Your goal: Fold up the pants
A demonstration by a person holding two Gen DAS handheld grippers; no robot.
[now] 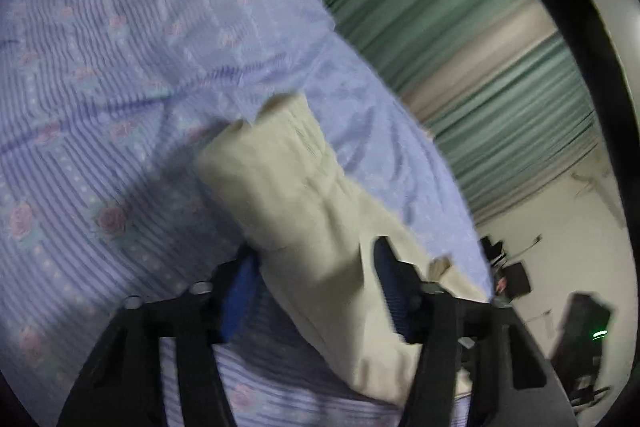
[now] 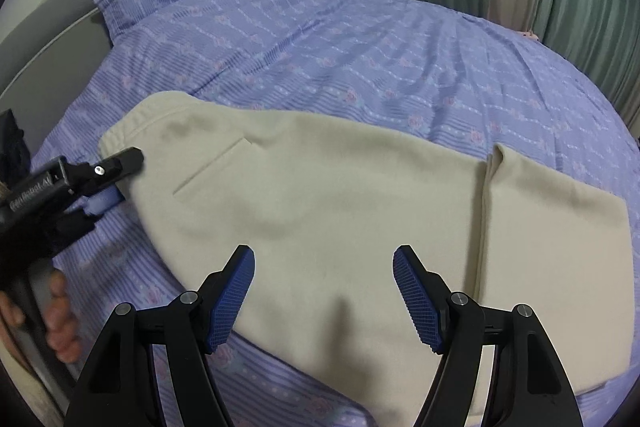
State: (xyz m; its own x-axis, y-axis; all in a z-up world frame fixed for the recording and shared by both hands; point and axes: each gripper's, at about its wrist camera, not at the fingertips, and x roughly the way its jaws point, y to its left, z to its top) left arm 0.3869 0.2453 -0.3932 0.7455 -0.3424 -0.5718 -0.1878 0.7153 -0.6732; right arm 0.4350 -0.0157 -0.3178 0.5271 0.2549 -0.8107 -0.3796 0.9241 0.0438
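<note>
Left tongs (image 1: pixel 316 291) are straddling the waistband end of the cream pants (image 2: pixel 320 211), though blur is keeping us from telling whether they are pinching it; right tongs (image 2: pixel 324 295) are hanging apart above the near edge. We are judging the pants, lying flat on the blue bed (image 2: pixel 360 59), already halved leg over leg, with the lengthwise folds left. Their right end is running out of view.

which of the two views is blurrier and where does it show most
Left wrist view: heavy motion blur, the green curtain smeared into streaks and the cream fleece pants soft-edged. Right wrist view: mostly sharp, the pants crisp, only fisheye bending of the purple floral bedsheet.
</note>
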